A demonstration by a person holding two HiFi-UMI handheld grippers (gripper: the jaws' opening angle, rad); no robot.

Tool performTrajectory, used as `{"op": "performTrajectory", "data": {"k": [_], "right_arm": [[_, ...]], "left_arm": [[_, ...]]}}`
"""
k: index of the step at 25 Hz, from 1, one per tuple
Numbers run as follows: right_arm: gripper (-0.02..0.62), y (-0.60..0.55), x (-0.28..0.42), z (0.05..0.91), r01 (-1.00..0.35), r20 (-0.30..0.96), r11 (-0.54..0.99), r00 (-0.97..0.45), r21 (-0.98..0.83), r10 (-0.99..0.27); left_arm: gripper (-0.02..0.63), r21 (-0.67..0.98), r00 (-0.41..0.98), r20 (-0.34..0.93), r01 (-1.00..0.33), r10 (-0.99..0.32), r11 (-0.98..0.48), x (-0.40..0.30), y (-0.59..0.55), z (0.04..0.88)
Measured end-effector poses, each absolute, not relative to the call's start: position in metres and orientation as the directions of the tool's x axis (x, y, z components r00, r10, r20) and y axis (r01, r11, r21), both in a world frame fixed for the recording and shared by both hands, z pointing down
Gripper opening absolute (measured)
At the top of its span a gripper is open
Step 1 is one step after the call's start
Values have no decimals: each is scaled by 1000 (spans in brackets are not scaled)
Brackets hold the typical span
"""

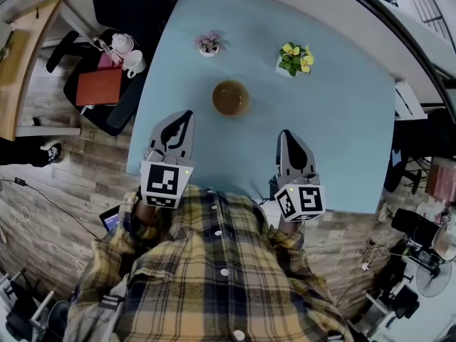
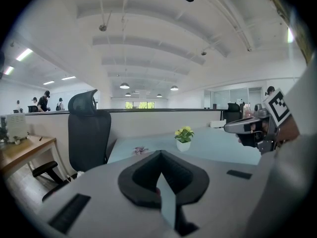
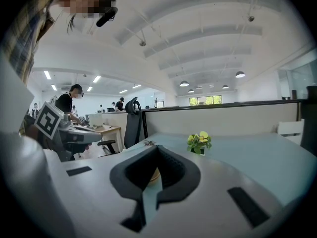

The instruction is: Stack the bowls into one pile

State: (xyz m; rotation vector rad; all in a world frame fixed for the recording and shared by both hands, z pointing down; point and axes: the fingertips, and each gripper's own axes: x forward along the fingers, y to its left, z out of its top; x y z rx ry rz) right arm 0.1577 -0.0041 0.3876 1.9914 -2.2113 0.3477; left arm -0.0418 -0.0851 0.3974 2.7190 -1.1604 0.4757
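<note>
Both tongs are pressed together and pinch nothing. The left tongs (image 1: 187, 115) hang over the near left part of the pale blue bench (image 1: 342, 134), and their own view shows the dark pads meeting at the tips. The right tongs (image 1: 285, 135) hang over the near right part, their pads also closed tip to tip. The two are well apart, level with each other and both pointing away from the person in a plaid shirt (image 1: 214, 276).

The brown bowl (image 1: 231, 98) sits upright near the middle of the bench, beyond both tongs and between their lines, and touches neither. I cannot tell whether it is one bowl or several nested together. In the right gripper view a sliver of it shows through the gap behind the pads.

Farther back stand a small pot of pink flowers (image 1: 209, 44) and, to its right, a white pot of yellow flowers (image 1: 295, 59). Off the bench's left edge, a black office chair (image 1: 117, 112) carries a red notebook (image 1: 99, 86) and a white mug (image 1: 134, 63).
</note>
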Motion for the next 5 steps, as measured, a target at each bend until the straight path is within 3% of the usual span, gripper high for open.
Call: {"op": "performTrajectory", "data": {"k": [5], "right_arm": [[2,-5,159,385,-992,253,92,-110,-81,-961]], "left_arm": [[-9,16,653,340,-724,-677,-690,-41,-87,396]]}}
